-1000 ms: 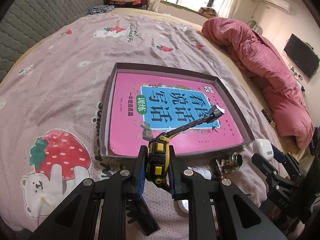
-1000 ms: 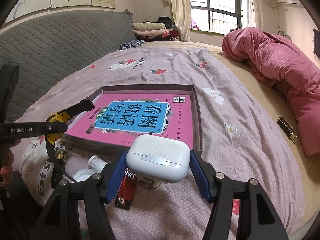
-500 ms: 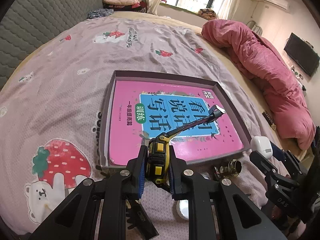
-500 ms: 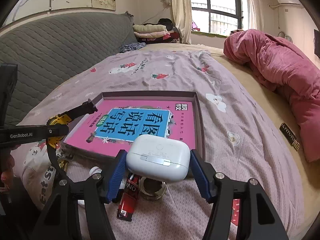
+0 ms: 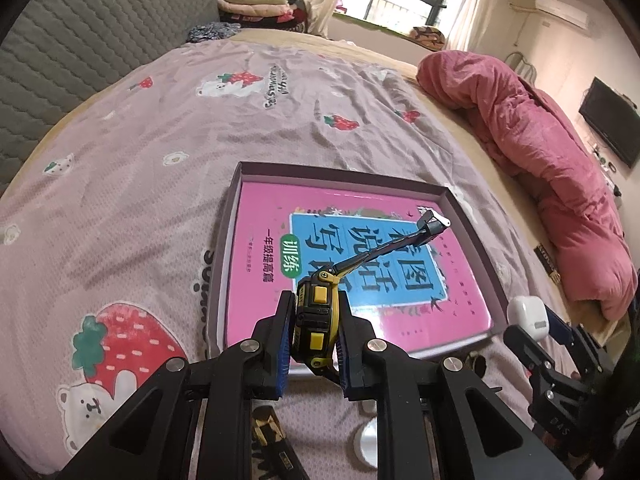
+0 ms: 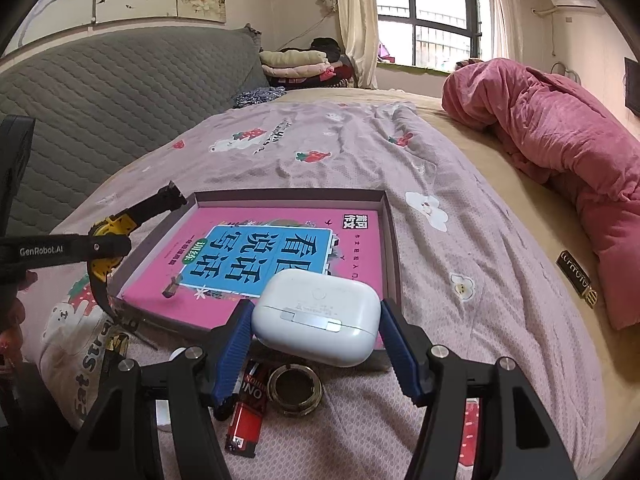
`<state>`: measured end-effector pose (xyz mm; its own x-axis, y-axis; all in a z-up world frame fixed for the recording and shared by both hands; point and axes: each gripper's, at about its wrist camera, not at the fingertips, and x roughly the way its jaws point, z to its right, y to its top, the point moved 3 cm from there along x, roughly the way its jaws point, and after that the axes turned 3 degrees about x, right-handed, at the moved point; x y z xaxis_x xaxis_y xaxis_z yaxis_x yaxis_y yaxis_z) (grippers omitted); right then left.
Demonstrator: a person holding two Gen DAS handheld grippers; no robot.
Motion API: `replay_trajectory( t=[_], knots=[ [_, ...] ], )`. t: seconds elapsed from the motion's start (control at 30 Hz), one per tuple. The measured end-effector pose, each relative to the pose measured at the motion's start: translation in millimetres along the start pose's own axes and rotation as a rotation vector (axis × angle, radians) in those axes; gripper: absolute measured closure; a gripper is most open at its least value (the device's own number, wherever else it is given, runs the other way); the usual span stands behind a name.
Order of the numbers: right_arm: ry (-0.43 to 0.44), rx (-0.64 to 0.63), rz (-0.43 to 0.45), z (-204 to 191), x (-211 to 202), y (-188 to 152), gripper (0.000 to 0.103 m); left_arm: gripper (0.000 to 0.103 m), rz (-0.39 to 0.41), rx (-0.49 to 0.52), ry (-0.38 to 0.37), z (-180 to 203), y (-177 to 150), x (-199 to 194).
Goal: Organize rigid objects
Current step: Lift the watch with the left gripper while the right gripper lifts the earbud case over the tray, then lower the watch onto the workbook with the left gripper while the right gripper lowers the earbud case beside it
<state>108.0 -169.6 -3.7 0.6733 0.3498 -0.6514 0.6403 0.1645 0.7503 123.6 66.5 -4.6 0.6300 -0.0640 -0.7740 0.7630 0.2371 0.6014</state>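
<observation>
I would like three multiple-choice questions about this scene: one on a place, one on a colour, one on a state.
1. Where does the pink book lie?
A. inside the shallow box
B. on the pink quilt
C. on the headboard

2. What colour is the earbud case?
A. black
B. white
C. yellow

3. How is the left gripper?
A. open, empty
B. shut on the tape measure
C. shut on a lighter

Answers:
1 A, the rim of the shallow box surrounds it.
2 B, its shell is white.
3 B, both pads press the tape measure.
</observation>
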Motion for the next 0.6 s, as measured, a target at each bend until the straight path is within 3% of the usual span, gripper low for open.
replay_trajectory(
  t=[0.2, 0.33, 0.6],
  knots=[
    [-0.003, 0.006, -0.005, 2.4, 9.1, 2.8, 0.04, 0.084, 0.0, -0.051, 0.023, -7.0, 8.7, 14.8],
    [-0.004, 0.012, -0.006, 3.5, 14.8, 6.6, 0.04, 0.084, -0.003, -0.095, 0.08, -16.8, 15.8, 29.1],
    [-0.005, 0.0, -0.007, 2.8, 20.5, 6.9, 0.04, 0.084, -0.058, -0.079, 0.171, -20.8, 14.3, 59.3]
  ],
)
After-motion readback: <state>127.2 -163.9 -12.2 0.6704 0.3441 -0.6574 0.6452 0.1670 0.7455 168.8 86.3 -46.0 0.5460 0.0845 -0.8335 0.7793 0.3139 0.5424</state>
